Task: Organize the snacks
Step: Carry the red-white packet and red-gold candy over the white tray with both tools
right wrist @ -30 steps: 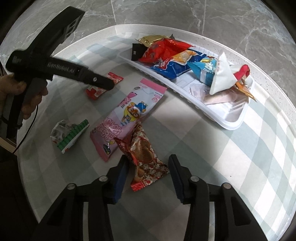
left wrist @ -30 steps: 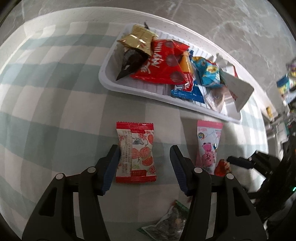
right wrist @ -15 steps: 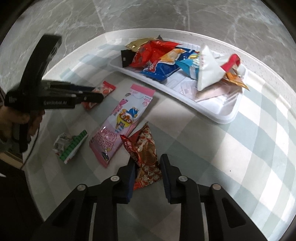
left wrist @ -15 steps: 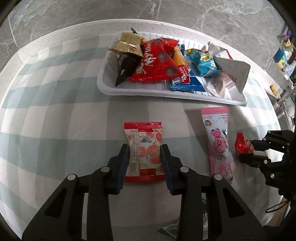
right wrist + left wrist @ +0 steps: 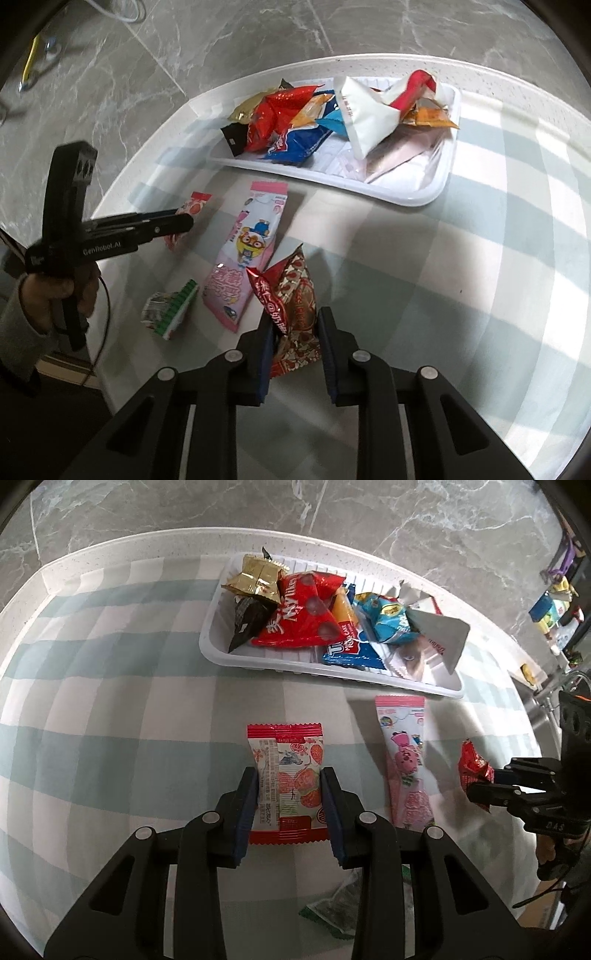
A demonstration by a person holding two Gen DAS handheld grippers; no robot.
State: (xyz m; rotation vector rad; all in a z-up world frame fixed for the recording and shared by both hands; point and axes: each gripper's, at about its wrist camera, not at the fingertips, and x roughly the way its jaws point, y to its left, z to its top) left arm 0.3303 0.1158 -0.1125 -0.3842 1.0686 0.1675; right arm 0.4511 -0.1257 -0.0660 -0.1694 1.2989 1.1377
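Left tongs clamp a red-and-white strawberry packet; right tongs, closing, pinch a red patterned pouch. Between both lies a pink packet. Beyond, a white tray heaped with snacks on a checked table; marble floor farther off.

Between the white tray and the loose packets runs an open strip of checked cloth on the counter, and its whole left side lies bare. The tray is heaped with wrappers (little spare floor inside). A pink packet and a green-edged packet crowd the lane between the two grippers.
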